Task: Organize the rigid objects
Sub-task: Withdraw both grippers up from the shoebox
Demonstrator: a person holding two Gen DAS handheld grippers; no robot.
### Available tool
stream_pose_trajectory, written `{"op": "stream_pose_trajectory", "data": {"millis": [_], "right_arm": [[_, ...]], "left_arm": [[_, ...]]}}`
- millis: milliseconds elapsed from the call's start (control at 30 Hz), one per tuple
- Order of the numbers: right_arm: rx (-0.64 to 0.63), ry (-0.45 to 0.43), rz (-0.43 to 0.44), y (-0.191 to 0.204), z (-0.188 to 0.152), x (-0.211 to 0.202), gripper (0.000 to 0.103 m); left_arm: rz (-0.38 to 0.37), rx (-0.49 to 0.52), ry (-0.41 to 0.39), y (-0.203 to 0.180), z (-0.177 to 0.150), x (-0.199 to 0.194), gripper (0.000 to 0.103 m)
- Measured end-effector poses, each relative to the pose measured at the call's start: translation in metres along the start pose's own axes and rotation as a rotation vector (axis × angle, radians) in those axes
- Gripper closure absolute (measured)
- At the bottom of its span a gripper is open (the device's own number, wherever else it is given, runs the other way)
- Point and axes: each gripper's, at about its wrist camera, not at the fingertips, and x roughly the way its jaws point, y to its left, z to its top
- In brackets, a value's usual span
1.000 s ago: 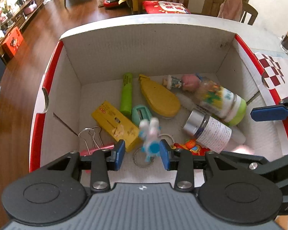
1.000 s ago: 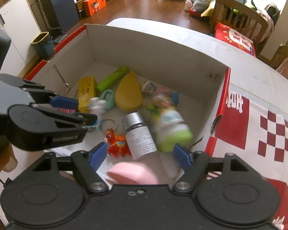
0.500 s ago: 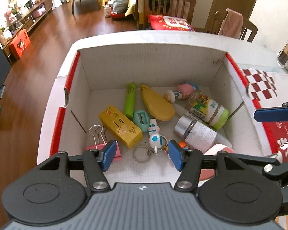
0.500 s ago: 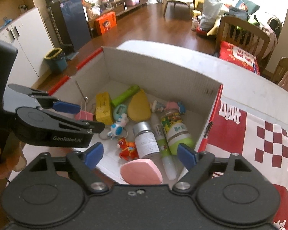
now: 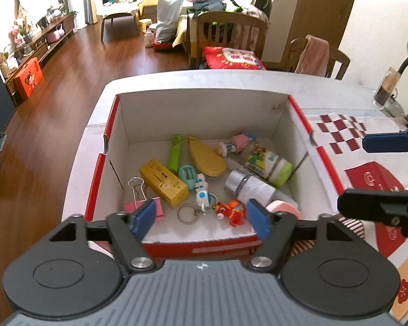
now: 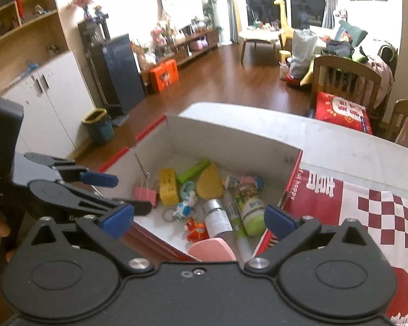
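A red and white cardboard box (image 5: 201, 114) (image 6: 231, 141) stands on the table and holds small items: a yellow pack (image 5: 163, 182), a green tube (image 5: 175, 153), a yellow case (image 5: 205, 156), a blue-white figure keychain (image 5: 201, 193) (image 6: 183, 209), a red toy (image 5: 231, 212), two bottles (image 5: 268, 163) (image 5: 249, 187), a pink binder clip (image 5: 144, 203) and a pink oval piece (image 6: 212, 250). My left gripper (image 5: 201, 218) is open and empty above the box's near wall. My right gripper (image 6: 198, 217) is open and empty above the box's near right corner.
A red and white checked cloth (image 5: 367, 168) (image 6: 367, 212) covers the table right of the box. A lamp and a small glass (image 5: 386, 89) stand at the far right. Wooden chairs (image 5: 231, 35) stand beyond the table's far edge.
The left gripper let the blue-white keychain drop into the box. Both grippers have lifted up and back from the box, so more of the room shows.
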Motion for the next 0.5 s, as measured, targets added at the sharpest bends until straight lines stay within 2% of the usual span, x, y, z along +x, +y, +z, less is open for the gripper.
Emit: {"op": "stream_pose_trajectory", "data": {"millis": [300, 367, 433, 500], "right_arm": [[-0.016, -0.061, 0.001, 0.003, -0.005, -0.027, 0.000], [-0.015, -0.069, -0.002, 0.003, -0.007, -0.031, 0.000], [-0.014, -0.076, -0.005, 0.004, -0.008, -0.034, 0.000], [-0.018, -0.085, -0.008, 0.004, -0.009, -0.038, 0.000]], "left_arm": [[0.006, -0.011, -0.066, -0.008, -0.009, -0.029, 0.018], [0.011, -0.014, -0.079, -0.010, -0.010, -0.035, 0.013], [0.010, -0.019, -0.088, -0.012, -0.012, -0.039, 0.004], [-0.004, -0.029, -0.100, -0.012, -0.012, -0.043, 0.000]]}}
